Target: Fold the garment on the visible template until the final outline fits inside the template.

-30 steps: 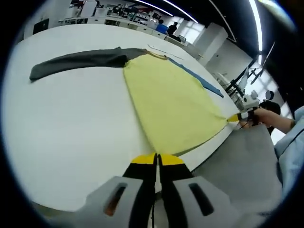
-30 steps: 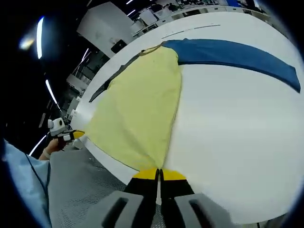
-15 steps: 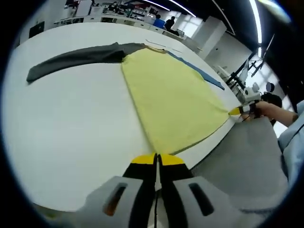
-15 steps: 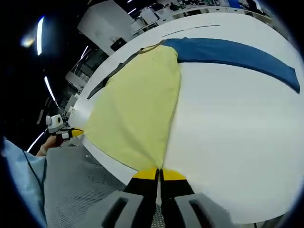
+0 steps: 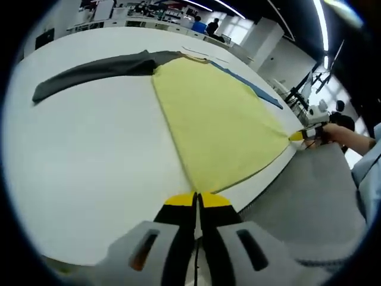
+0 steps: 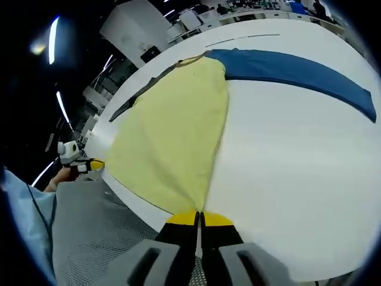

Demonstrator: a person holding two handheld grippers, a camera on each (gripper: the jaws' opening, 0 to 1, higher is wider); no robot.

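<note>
A garment lies flat on the white table [image 5: 89, 155]: a yellow body [image 5: 214, 113], a grey sleeve [image 5: 89, 68] and a blue sleeve [image 5: 250, 89]. My left gripper [image 5: 197, 199] is shut on one corner of the yellow hem at the table's near edge. Off to the right, my right gripper [image 5: 300, 135] pinches the other hem corner. In the right gripper view the right gripper [image 6: 199, 217] is shut on its hem corner, with the yellow body [image 6: 172, 125] and the blue sleeve [image 6: 292, 71] stretching away from it. The left gripper [image 6: 89, 165] shows at the left. The grey sleeve [image 6: 140, 95] runs far left.
Thin dark lines [image 6: 238, 39] mark the table beyond the collar. A grey mesh surface [image 5: 309, 196] lies below the table's near edge. A person's light blue sleeve [image 5: 369, 173] shows at the side. Benches and people stand far behind.
Both views have drifted slightly with the hands. The garment lies as before and both grippers keep their hold on the hem corners.
</note>
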